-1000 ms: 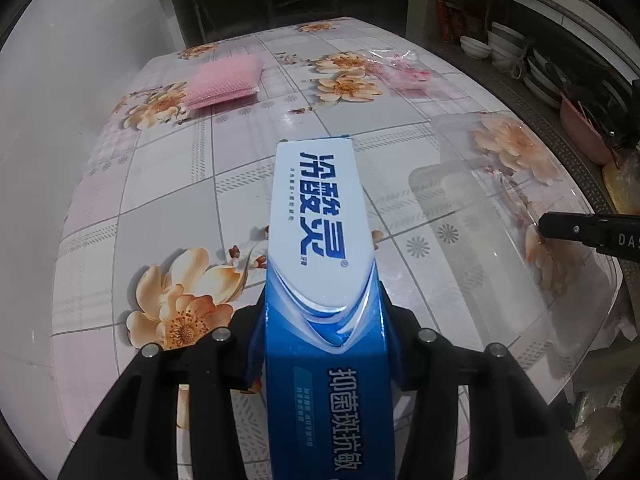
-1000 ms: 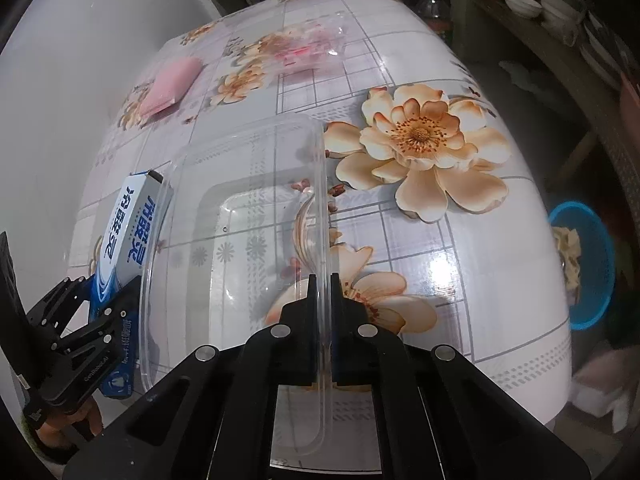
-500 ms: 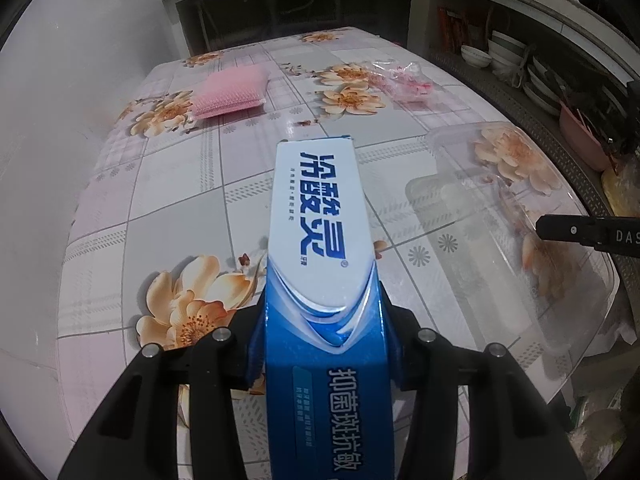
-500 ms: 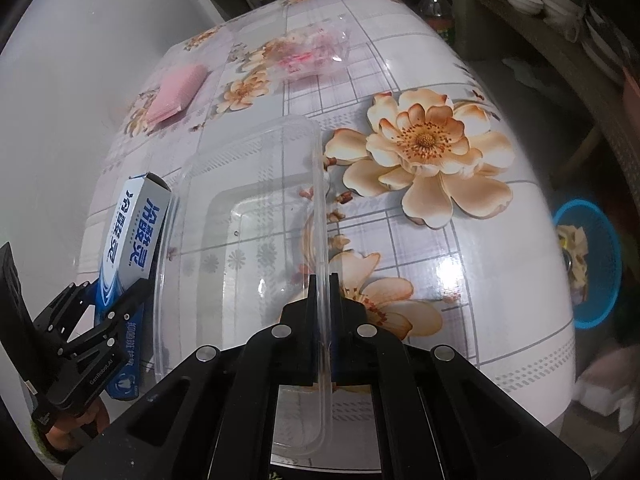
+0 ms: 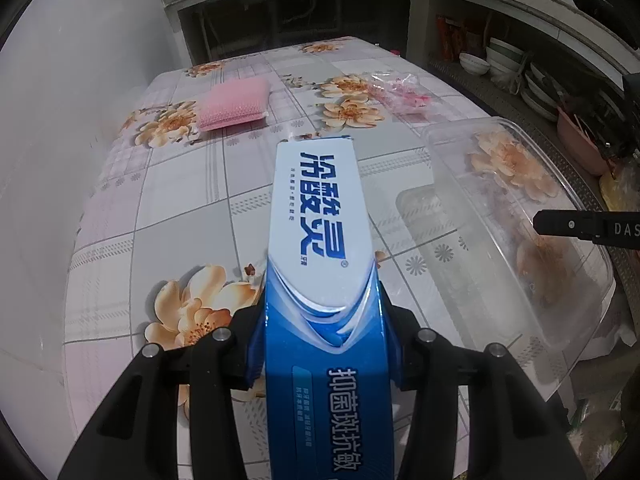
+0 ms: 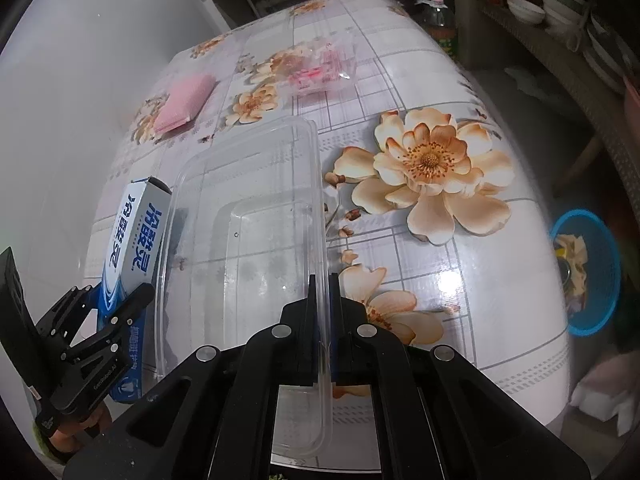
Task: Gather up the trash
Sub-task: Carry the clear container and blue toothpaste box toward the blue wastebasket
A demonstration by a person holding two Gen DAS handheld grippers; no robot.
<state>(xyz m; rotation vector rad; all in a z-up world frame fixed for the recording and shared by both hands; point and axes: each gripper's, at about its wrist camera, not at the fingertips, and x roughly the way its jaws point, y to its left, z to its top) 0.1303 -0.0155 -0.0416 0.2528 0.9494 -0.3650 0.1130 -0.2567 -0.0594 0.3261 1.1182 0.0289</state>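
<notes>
1. Since the earlier frames, both views take in more of the counter's (image 5: pixel 120 216) far end, and the pink sponge and the crinkled wrapper sit lower in the left wrist view; the toothpaste box and the clear tray sit as before in their tongs.
2. The counter, under a floral cloth, fills both views. Only the right wrist view shows the blue basket (image 6: pixel 600 280) on the floor past the counter's right edge, with scraps in it, and a bottle (image 6: pixel 438 16) beyond the far end.
3. Only the left wrist view shows the dark shelves and stacked bowls (image 5: pixel 476 65) behind the counter.
4. The clear tray (image 6: pixel 248 216) is held over the counter's near right part; the right tongs (image 6: pixel 323 320) are clenched on its thin rim. The left wrist view shows only a black finger of them at the tray's side.
5. The toothpaste box (image 5: pixel 316 216), blue and white, is gripped by its sides in the left tongs (image 5: pixel 320 344), pointing away over the counter, just left of the tray.
6. The pink sponge (image 5: pixel 234 106) lies at the far left.
7. The crinkled wrapper (image 5: pixel 400 94), clear with pink print, lies at the far right, well apart from the sponge.
</notes>
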